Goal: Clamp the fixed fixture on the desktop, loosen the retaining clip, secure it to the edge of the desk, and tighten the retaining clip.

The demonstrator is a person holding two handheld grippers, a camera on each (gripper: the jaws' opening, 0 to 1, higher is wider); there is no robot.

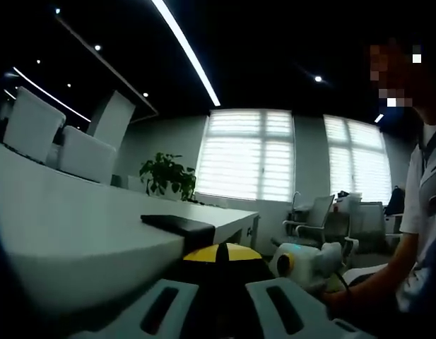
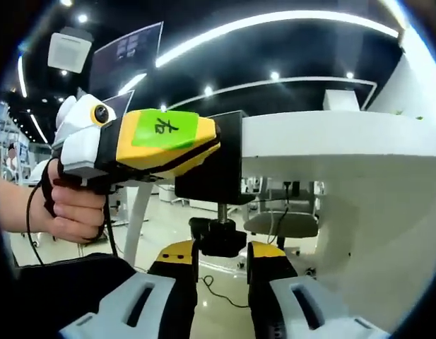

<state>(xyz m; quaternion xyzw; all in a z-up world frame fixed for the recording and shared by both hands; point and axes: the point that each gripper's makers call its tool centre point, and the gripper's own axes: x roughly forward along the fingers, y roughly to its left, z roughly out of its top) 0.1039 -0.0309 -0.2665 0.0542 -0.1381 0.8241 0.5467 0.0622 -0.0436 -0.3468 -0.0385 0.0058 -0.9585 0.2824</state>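
The right tool (image 2: 221,272) has its two jaws set narrowly about the black screw knob (image 2: 218,236) of the clamp fixture (image 2: 210,166), one yellow-and-black jaw on each side of it; they look closed on the knob, though actual contact at the pads is hard to make out. The knob sits straight ahead of this tool, at the lower end of a short threaded rod (image 2: 222,210) that runs up into the black bracket of the fixture, so the screw's long axis stands roughly across the plane of the white surface (image 2: 323,134) and the turning must go around that axis. The bracket already straddles the edge of the surface, its upper part level with the top and the knob hanging beneath. The left tool (image 2: 203,145), seen in the right gripper view with a green label, grips the bracket from the side, a hand (image 2: 76,205) wrapped round its handle; in the left gripper view its jaws (image 1: 218,258) close on a black-and-yellow part beside the black pad (image 1: 179,224) lying on the surface. By this reading the right tool is the nearer to the knob, and tightening falls to it.
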